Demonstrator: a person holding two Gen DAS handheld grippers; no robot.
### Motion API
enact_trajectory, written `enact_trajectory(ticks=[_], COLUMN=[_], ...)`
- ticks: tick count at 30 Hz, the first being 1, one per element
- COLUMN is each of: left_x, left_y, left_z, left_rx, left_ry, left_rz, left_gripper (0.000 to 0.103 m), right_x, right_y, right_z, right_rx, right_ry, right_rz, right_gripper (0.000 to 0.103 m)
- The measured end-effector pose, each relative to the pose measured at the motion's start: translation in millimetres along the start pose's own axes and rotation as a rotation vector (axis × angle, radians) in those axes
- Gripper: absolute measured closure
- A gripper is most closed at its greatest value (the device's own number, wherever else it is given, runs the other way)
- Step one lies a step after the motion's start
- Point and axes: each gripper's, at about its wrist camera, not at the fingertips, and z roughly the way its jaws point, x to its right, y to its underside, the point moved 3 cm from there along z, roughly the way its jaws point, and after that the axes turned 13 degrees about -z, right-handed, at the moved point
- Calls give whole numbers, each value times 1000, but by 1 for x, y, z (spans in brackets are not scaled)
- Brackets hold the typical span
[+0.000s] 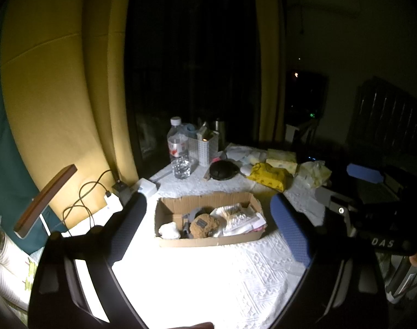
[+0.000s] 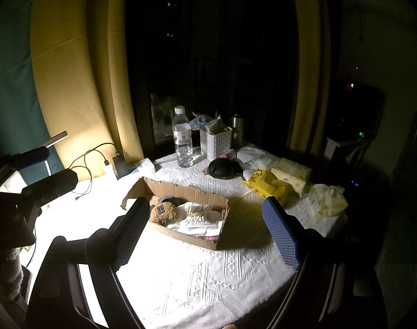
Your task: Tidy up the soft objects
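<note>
A shallow cardboard box lies on the white textured tablecloth. It holds a brown plush toy, white knitted cloths and a small white soft item. My left gripper is open and empty, hovering in front of the box. My right gripper is open and empty, above the box's right side. The right gripper shows in the left wrist view, and the left gripper shows at the left of the right wrist view.
Behind the box stand a water bottle, a white basket, a black round case, a yellow pack, tissue packs and a crumpled bag. A charger with cables and a desk lamp sit left.
</note>
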Motion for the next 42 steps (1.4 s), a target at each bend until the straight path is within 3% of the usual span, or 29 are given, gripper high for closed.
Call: enact_trajectory(ticks=[42], left_x=[3], left_y=[-6], left_z=[34], left_rx=[-31], left_ry=[-12], left_rz=[0], left_gripper=[10], right_x=[12], right_y=[2], right_z=[22], right_rx=[-16], right_ry=[-11], right_rz=[17], right_gripper=[16])
